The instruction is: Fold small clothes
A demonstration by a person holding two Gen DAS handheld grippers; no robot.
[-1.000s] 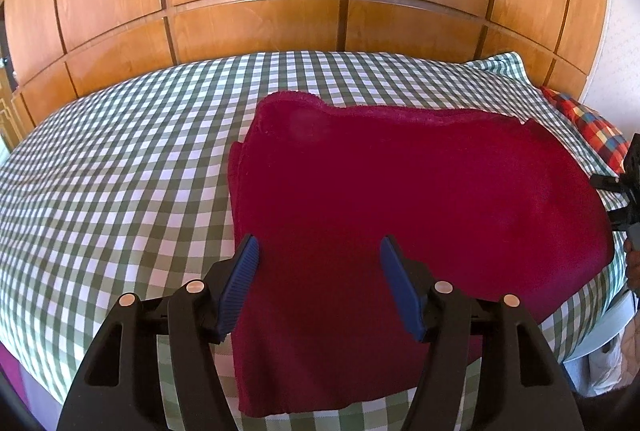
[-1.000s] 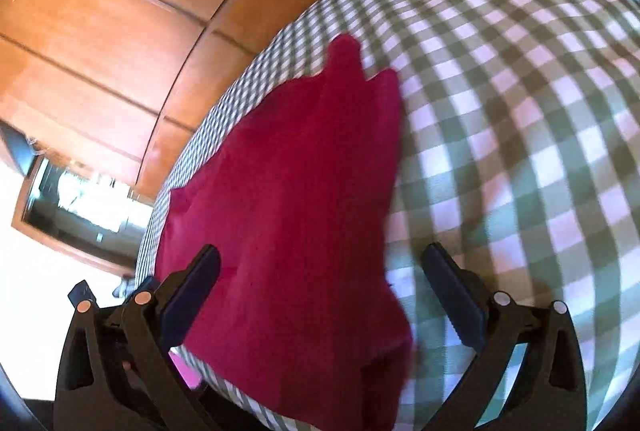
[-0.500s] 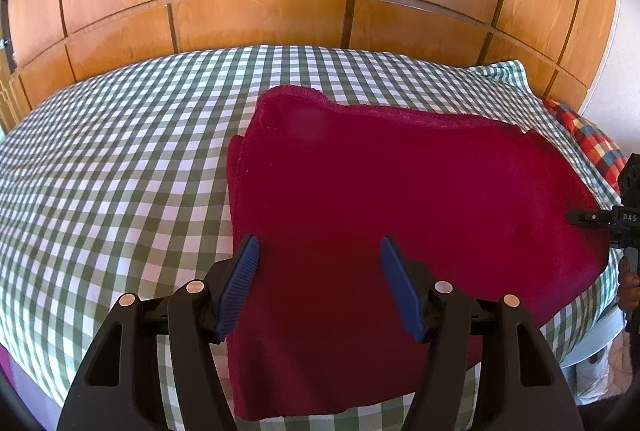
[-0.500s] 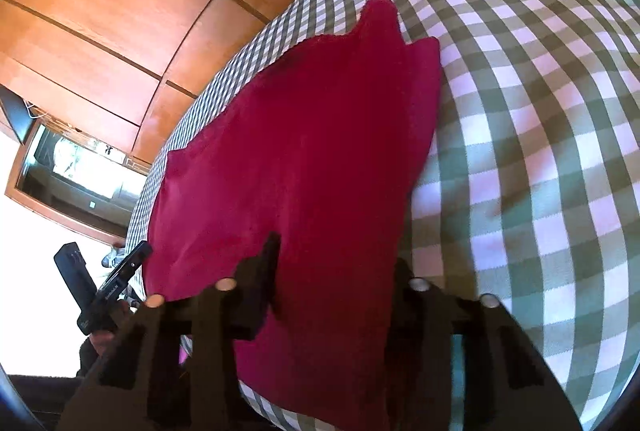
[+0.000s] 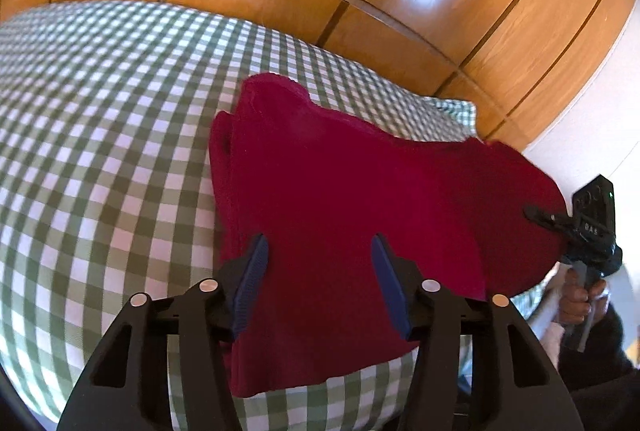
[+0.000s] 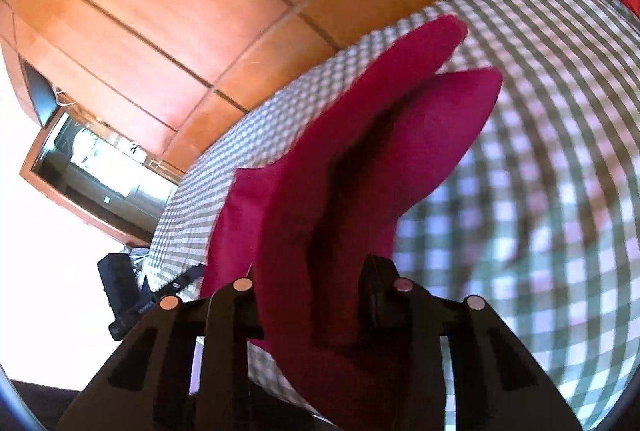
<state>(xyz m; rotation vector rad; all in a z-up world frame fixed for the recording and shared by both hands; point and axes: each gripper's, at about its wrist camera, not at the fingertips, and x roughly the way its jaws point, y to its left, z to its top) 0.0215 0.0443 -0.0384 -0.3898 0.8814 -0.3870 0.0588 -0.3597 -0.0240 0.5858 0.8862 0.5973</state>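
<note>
right hand-held gripper [image 6: 310, 295] pinches raised red cloth [image 6: 360, 159] above checked bedspread [image 6: 560, 151]

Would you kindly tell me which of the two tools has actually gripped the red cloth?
The right tool: its jaws have just closed on the red cloth, raising that edge. The left tool merely straddles it, pads clear.

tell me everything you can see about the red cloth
The red cloth is a deep crimson, fuzzy-looking fabric lying on the green checked bedspread. Its right end is pinched in the right gripper, whose jaws have just been closing, and lifted into a fold. The left gripper straddles its near part, blue pads apart, not visibly pressing it.
</note>
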